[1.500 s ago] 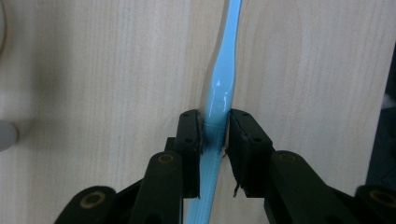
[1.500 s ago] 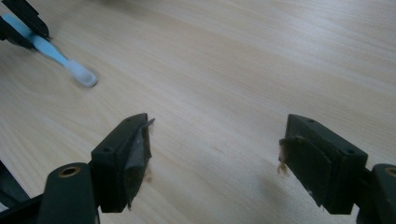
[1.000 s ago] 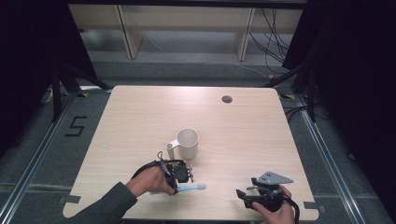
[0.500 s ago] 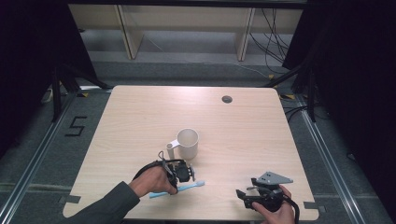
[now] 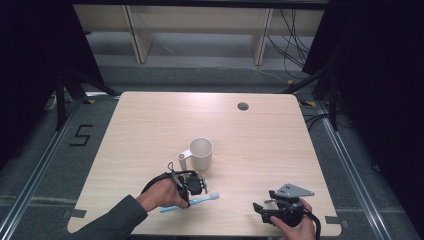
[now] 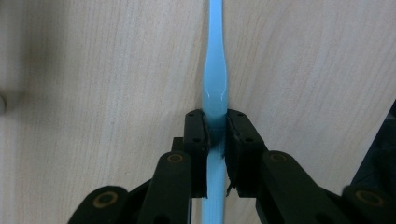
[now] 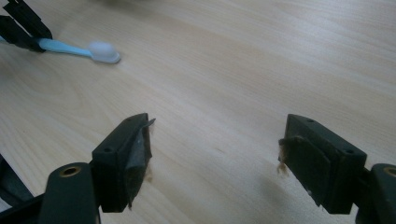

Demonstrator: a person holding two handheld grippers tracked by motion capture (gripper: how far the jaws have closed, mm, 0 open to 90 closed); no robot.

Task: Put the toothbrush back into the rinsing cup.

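At the near left of the desk (image 5: 150, 125), the left gripper (image 5: 192, 192) is seen with its fingers (image 6: 196, 140) clamped on the handle of the light blue toothbrush (image 5: 192, 201), which lies flat on the wood with its white head pointing right. Compared with a second ago, the hand and the toothbrush are found in the same place, so the change is a small one: the fingers are now pressed tight against both sides of the handle in the left gripper view (image 6: 215, 98). From this it is judged that the grasp is made and a lift can follow, perhaps toward the white mug (image 5: 201, 154) standing just beyond, farther in on the desk. How much of the handle is underneath the hand is hidden in the high view, and its near end is cut off at the bottom edge of the left gripper view. At the near right, the right gripper (image 5: 270, 212) is held idle with its fingers (image 7: 126, 158) wide apart and nothing between them; in the high view its tips are dark and hard to make out.
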